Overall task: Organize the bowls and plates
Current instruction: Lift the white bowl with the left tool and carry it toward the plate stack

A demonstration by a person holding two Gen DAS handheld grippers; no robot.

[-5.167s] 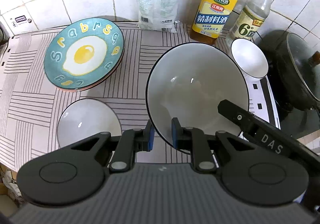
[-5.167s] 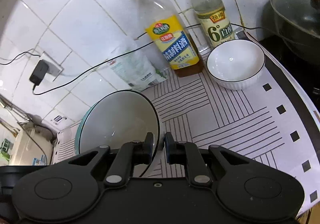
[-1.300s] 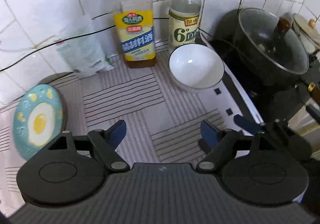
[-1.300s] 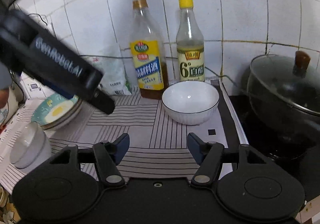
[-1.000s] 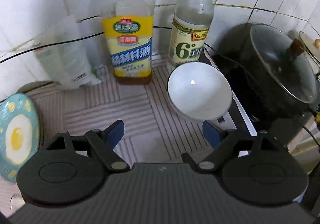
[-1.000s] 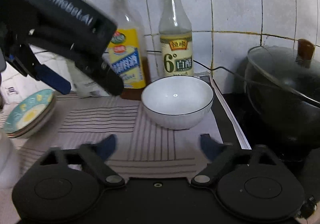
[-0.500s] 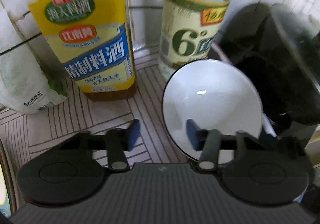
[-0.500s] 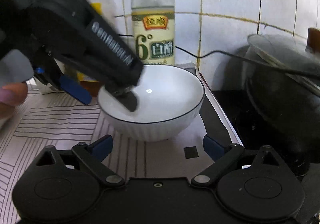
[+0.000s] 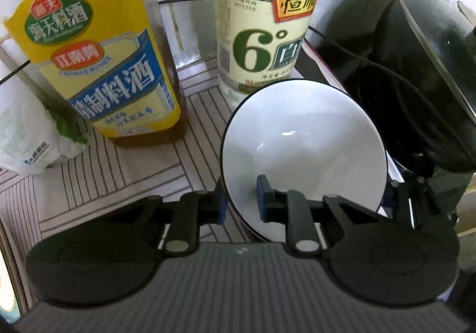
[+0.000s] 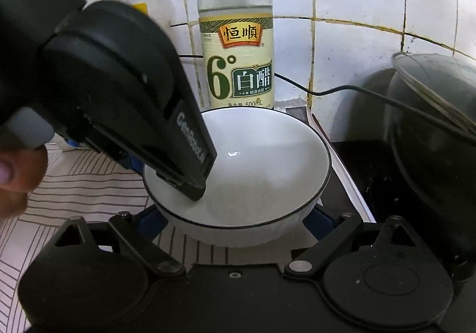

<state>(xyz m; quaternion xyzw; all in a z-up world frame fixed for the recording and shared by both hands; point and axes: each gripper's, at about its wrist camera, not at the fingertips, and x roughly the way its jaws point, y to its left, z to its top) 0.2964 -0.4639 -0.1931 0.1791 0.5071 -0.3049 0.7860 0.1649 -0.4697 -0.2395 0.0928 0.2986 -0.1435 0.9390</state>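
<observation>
A small white bowl (image 9: pixel 306 151) with a dark rim sits on the striped mat in front of the vinegar bottle. My left gripper (image 9: pixel 241 202) straddles its left rim, one blue pad inside and one outside, jaws narrowed on the rim. In the right wrist view the bowl (image 10: pixel 261 172) lies between my right gripper's wide-open fingers (image 10: pixel 154 218), which flank its base. The right gripper (image 10: pixel 235 221) is open. The left gripper's body (image 10: pixel 125 101) reaches into the bowl from the left.
A vinegar bottle (image 9: pixel 264 23) and a yellow-labelled cooking wine bottle (image 9: pixel 98 65) stand right behind the bowl against the tiled wall. A plastic bag (image 9: pixel 26 142) lies at left. A black pot with glass lid (image 9: pixel 422 89) sits close on the right, also visible in the right wrist view (image 10: pixel 434 136).
Both grippers have moved in on the white bowl. My left jaws have narrowed from wide open onto its left rim. My right fingers now flank the bowl's base.
</observation>
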